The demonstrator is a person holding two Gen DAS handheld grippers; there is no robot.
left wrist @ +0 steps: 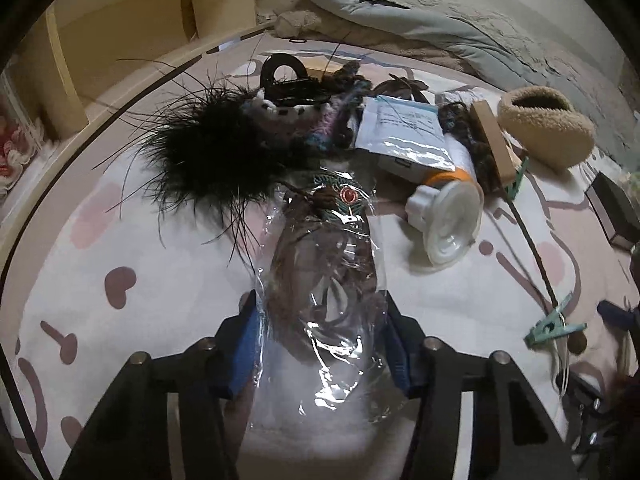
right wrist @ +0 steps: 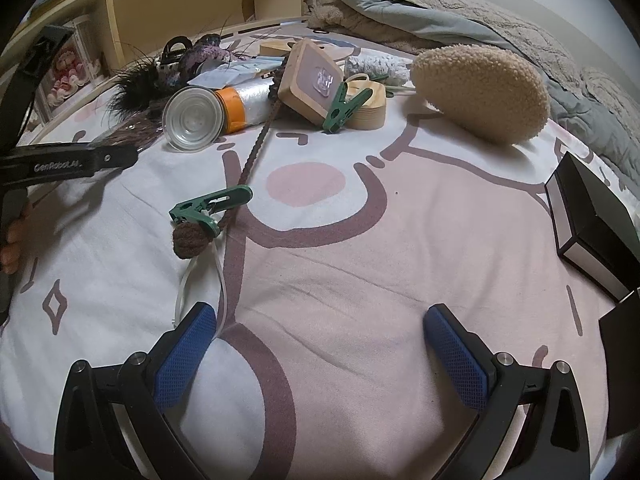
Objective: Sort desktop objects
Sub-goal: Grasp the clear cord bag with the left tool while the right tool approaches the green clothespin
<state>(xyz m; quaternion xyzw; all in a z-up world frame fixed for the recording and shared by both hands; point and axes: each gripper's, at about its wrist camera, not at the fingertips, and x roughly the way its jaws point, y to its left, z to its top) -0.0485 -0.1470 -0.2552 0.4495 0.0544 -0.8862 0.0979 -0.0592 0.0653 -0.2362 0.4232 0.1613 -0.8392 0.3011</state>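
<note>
Left claw (left wrist: 320,344): clenched on a clear cellophane packet (left wrist: 324,300) of brown feathery stuff with a turquoise ornament at its far end; both blue pads press the wrapper's sides. The packet runs from the claw toward 12 o'clock and lies low over the bed sheet (left wrist: 100,240).
Right claw (right wrist: 320,356): released, jaws wide, nothing between them; it hangs over bare sheet, well apart from the pile.
Progress: early, by my judgement. One item is in hand; the rest lie heaped at 12 o'clock of both claws. No sorted group is visible.
Black feather piece (left wrist: 200,152): one, at 11 o'clock of the left claw, touching the packet's far end.
Black hair claw clip (left wrist: 286,80): one, beyond the feathers at 12 o'clock.
Crocheted purple-teal pieces (left wrist: 332,120): tangled; count unclear.
Flat foil pouch (left wrist: 404,132): one, at 1 o'clock, lying on a white box.
Orange-banded jar (right wrist: 216,114): one, on its side, at 11 o'clock of the right claw.
Green pegs: two, one near the right claw (right wrist: 208,206) at 11 o'clock, one (right wrist: 346,106) leaning on the wooden pieces at 12 o'clock.
Brown cord (right wrist: 256,148): one, running between the two pegs.
Wooden pieces: two, a square block (right wrist: 310,84) and a round box (right wrist: 368,110).
Fleece slipper (right wrist: 480,96): one, at 1 o'clock.
Black boxes (right wrist: 592,224): two at 3 o'clock, the nearer one cut by the frame edge.
Left to do: nearly everything.
</note>
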